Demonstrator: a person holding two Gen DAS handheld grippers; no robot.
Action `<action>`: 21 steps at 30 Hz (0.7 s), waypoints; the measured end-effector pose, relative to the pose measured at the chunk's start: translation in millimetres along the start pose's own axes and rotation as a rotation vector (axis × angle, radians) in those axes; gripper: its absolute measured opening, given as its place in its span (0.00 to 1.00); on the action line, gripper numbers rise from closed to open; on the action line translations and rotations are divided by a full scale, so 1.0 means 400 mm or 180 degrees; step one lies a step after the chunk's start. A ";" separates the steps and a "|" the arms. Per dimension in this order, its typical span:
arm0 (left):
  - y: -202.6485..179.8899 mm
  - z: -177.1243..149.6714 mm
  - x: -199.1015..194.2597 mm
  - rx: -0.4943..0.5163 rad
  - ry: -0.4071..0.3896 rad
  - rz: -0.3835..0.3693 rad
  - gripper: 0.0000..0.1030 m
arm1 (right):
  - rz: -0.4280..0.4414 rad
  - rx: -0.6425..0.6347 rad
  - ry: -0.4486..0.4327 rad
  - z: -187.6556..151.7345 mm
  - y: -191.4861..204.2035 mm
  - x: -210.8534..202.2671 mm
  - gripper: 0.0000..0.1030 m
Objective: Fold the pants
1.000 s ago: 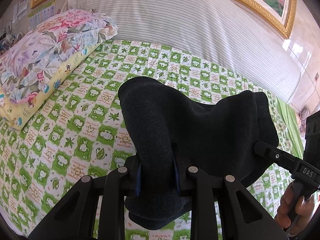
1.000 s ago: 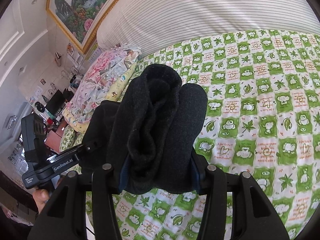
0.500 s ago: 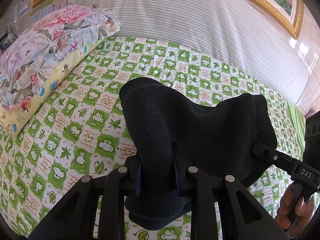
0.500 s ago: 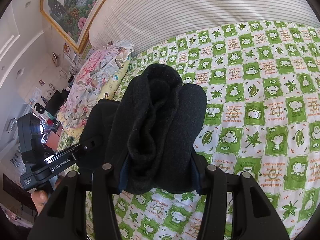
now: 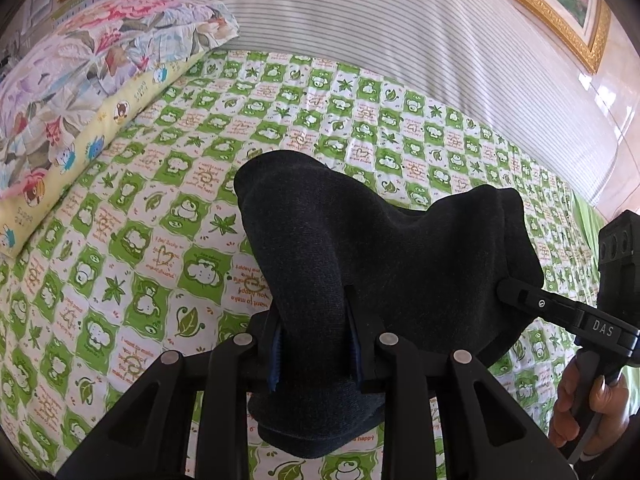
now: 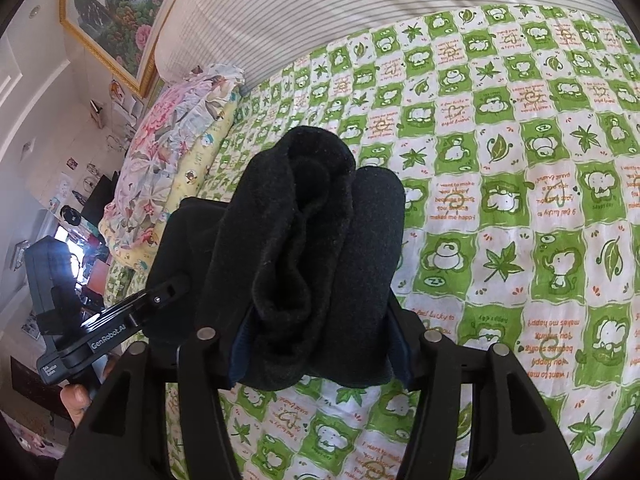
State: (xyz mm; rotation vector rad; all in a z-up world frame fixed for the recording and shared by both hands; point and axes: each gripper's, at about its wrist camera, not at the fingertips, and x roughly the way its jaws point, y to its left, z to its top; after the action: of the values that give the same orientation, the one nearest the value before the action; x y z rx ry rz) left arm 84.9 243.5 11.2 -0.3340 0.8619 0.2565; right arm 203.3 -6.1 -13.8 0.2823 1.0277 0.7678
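Now your left tongs [image 5: 314,346] and right tongs [image 6: 320,350] each clamp dark pants [image 5: 384,256], stretched between them above the bed [image 5: 168,216], seemingly clear of it.

I see a bed [image 5: 168,216] covered by a green-and-white checked sheet [image 6: 520,208] printed with cartoon animals, leaves and orange lettering. At its far left corner lies a floral pillow [image 5: 92,68], stacked on a yellow cartoon-print pillow [image 5: 80,152]. Along the far edge a striped headboard cushion [image 5: 360,28] rises from the sheet
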 end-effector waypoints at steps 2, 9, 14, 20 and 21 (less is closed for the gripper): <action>0.002 -0.006 0.006 0.0000 0.0008 -0.0010 0.27 | -0.0006 -0.0006 0.0031 -0.001 -0.008 0.006 0.58; 0.007 -0.021 0.021 0.0002 0.0027 -0.0020 0.37 | -0.0072 -0.0049 0.0052 -0.005 -0.029 0.011 0.61; 0.017 -0.031 0.028 -0.0036 0.0022 -0.0024 0.50 | -0.0157 -0.0121 0.0058 -0.006 -0.044 0.014 0.66; 0.034 -0.041 0.036 -0.0087 0.0049 -0.0033 0.63 | -0.0285 -0.0273 0.0069 -0.008 -0.052 0.018 0.75; 0.036 -0.042 0.037 -0.0098 0.0054 -0.0038 0.66 | -0.0315 -0.0312 0.0070 -0.009 -0.052 0.018 0.76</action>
State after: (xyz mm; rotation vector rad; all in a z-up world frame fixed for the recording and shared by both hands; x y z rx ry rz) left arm 77.2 251.5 -13.1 -0.3704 0.8731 0.2562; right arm 211.5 -16.5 -31.8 0.1382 1.0138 0.7306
